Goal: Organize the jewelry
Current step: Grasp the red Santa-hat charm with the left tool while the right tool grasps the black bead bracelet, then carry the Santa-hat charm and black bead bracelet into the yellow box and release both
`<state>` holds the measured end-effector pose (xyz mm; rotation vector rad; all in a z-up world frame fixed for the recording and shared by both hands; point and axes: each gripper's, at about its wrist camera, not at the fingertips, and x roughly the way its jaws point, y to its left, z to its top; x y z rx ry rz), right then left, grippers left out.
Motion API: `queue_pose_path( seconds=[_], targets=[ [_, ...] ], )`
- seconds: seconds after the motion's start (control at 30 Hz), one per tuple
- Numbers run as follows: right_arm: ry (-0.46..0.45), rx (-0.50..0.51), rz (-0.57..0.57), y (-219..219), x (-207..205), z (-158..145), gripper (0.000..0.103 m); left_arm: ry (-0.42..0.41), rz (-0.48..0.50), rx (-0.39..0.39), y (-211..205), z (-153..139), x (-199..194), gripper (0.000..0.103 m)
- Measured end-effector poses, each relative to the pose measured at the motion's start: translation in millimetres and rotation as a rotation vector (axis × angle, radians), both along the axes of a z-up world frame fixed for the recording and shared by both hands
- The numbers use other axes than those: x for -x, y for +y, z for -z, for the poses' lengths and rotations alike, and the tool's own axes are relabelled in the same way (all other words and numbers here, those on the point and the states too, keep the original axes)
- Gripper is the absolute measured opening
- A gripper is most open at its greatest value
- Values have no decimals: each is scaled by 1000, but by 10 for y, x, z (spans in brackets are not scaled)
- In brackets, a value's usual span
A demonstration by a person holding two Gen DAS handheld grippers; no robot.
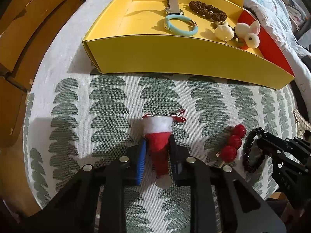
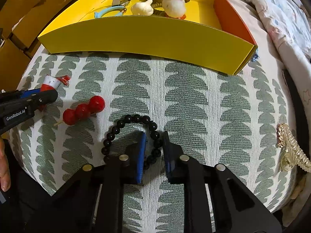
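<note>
A red and white Santa-hat hair clip (image 1: 158, 136) lies on the patterned cloth. My left gripper (image 1: 157, 140) is shut on its red cone, one pad on each side. A black bead bracelet (image 2: 124, 120) lies on the cloth to the right. My right gripper (image 2: 155, 134) is shut on the bracelet's right-hand strand, with the left pad inside the loop. In the left wrist view the black bead bracelet (image 1: 250, 147) and the right gripper's fingers (image 1: 272, 145) show at the right. Behind both stands the yellow box (image 1: 175, 58), which holds several pieces of jewelry.
A red three-berry skewer pin (image 2: 83, 109) lies between the two grippers. A gold hair claw (image 2: 291, 149) rests near the cloth's right edge. In the box are a watch (image 1: 174, 0), a blue bangle (image 1: 180, 25), brown beads (image 1: 208, 9) and a white bunny pom (image 1: 250, 33). Cardboard boxes (image 1: 29, 38) stand at the left.
</note>
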<state>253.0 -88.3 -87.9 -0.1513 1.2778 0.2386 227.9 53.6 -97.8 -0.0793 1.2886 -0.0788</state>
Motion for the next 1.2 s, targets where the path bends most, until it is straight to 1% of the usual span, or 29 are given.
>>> queue_pose_path(
  seconds=[0.03,0.07,0.13,0.43,0.7,1.0,1.1,1.2],
  targets=[
    [4,-1,2,-2,7,1,16,-1,-2,4,6,-2,1,20],
    [3,-1,7,-14,5,-7,13,-3,-3,8,22,-12,8,18],
    [8,-6,17,-37,14,-20,13,-5,0,17,27,-23,9,17],
    [-5,-41,36,-103,35,-103,11,-29,2,39,55,-115,55,16],
    [-56,-97,26,-159,145,-384,11,-63,-21,45,129,-245,79,12],
    [-128,-178,19,-167,287,-748,10,-75,-22,82,139,-315,66,12],
    [-160,-204,15,-167,319,-907,10,-88,-38,87,177,-370,92,12],
    [-209,-245,9,-195,351,-1142,10,-109,-49,95,218,-458,107,12]
  ],
)
